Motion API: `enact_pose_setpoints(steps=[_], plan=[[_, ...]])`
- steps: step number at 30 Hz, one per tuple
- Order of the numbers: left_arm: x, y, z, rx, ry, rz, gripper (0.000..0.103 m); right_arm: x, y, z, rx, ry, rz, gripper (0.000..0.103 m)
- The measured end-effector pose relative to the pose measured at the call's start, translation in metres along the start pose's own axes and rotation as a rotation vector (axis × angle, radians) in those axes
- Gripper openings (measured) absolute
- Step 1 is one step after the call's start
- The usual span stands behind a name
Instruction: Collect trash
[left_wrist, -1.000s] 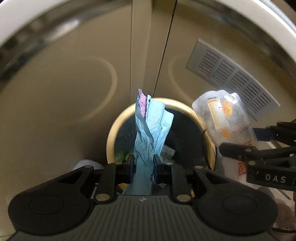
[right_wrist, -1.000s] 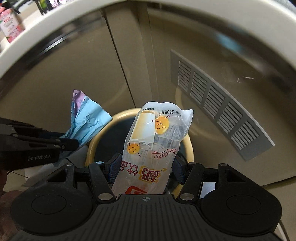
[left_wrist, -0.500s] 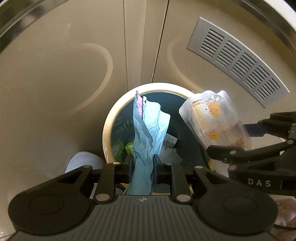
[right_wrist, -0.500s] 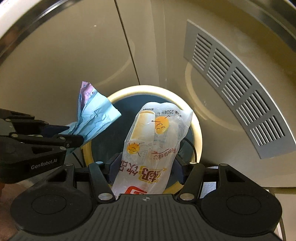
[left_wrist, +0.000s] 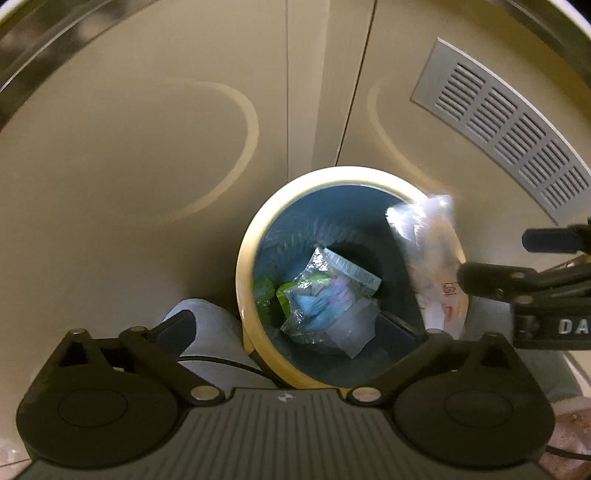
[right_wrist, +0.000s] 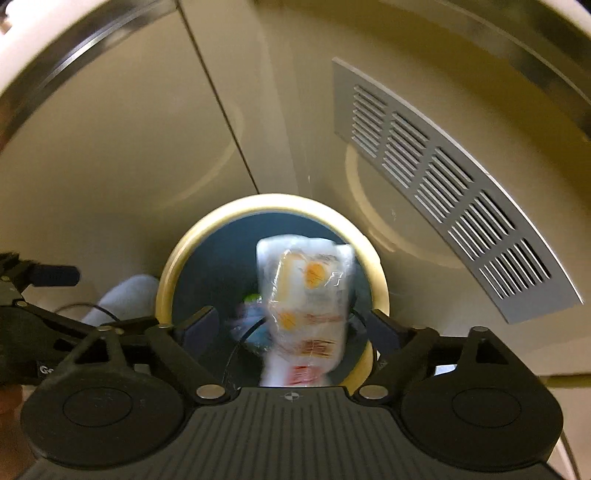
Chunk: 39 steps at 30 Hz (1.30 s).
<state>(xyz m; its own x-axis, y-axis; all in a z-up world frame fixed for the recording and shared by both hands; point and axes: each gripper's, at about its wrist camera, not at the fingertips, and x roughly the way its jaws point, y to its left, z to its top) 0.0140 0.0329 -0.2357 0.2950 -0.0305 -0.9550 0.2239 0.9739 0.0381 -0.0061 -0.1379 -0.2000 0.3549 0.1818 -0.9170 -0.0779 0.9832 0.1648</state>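
The left claw (left_wrist: 291, 328) stands released, its jaws having just swung wide with nothing between them; the blue wrapper (left_wrist: 314, 306) it carried lies at the bottom of the waste bin (left_wrist: 243, 258), among clear plastic scraps and a bit of green packaging. The right claw (right_wrist: 291, 328) has also just been opening, and its fingers (right_wrist: 199, 325) stand clear of the clear printed drink pouch (right_wrist: 306, 295), which shows blurred between them, apparently dropping toward the bin mouth.

To do this release well, I would judge that both claws should hold over the opening until the pouch has gone below the cream rim (right_wrist: 273, 201). In the left wrist view the drink pouch (left_wrist: 432, 258) appears near the right-hand rim, so it could catch the edge and tip outside. Opening fully and not pulling back early seems the safer course.

Around the bin: a beige cabinet door (right_wrist: 110, 166) with a grey vent grille (right_wrist: 443, 177) behind it, a pale grey sock-like shape (left_wrist: 207, 325) just beside the bin on its left, and a thin black cable (left_wrist: 221, 360) running across it. Nothing covers the bin mouth; only the two claws crowd each other above it.
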Motion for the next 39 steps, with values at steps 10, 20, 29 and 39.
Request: enact_pose_setpoints(steps=[10,20,29,39], plan=[[-0.01,0.003,-0.019,0.019,0.017,-0.008,0.103,-0.02,0.005,-0.032,0.007,-0.034,0.037,0.094],[-0.033,0.025,-0.032,-0.078,-0.028,-0.024,0.103,-0.055,0.004,-0.029,-0.044,-0.153,0.034,0.095],[-0.056,0.027,-0.032,-0.065,-0.093,-0.012,0.103,-0.072,0.007,-0.029,-0.03,-0.174,0.022,0.095],[-0.086,0.009,-0.037,0.054,-0.195,0.023,0.103,-0.09,0.012,-0.042,-0.054,-0.206,0.011,0.097]])
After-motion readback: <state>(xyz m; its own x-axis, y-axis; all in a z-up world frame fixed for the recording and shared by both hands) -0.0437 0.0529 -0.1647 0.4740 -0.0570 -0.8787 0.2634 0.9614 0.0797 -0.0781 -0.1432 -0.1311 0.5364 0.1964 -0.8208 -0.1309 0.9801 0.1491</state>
